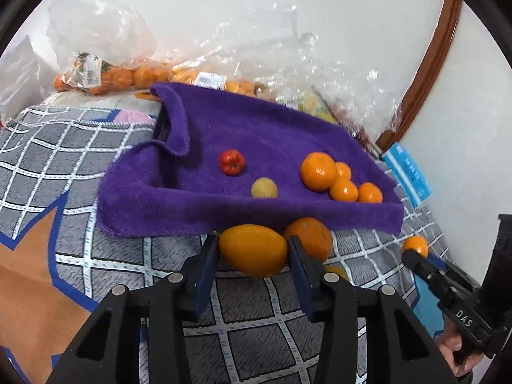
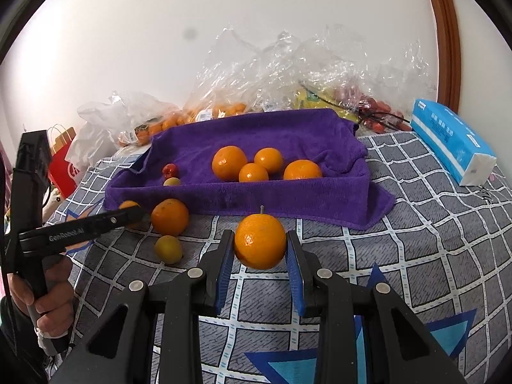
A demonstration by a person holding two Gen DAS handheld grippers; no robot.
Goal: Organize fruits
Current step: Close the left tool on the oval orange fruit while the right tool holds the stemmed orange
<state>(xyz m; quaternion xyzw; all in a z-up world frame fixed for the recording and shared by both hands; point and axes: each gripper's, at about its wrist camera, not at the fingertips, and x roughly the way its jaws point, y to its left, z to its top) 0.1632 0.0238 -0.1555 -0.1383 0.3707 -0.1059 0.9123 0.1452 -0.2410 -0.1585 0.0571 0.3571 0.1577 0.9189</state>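
Observation:
A purple towel (image 1: 256, 128) lines a tray on the patterned cloth. On it lie a red fruit (image 1: 231, 161), a small yellow fruit (image 1: 264, 188) and several oranges (image 1: 318, 171). Just in front of the towel's near edge, my left gripper (image 1: 252, 244) is shut on a yellow-orange citrus fruit (image 1: 252, 251). My right gripper (image 2: 260, 236) is shut on an orange (image 2: 260, 240) with a short stem, also in front of the towel (image 2: 256, 134). The right wrist view shows the left gripper (image 2: 136, 213) side-on at the left. The right gripper (image 1: 412, 254) shows at the right in the left wrist view.
A loose orange (image 2: 169, 217) and a small yellow fruit (image 2: 168, 249) lie on the checked cloth (image 2: 416, 240) between the grippers. Clear bags of oranges (image 1: 121, 76) line the wall behind the towel. A blue tissue pack (image 2: 451, 140) lies at the right, a red paper bag (image 2: 64, 163) at the left.

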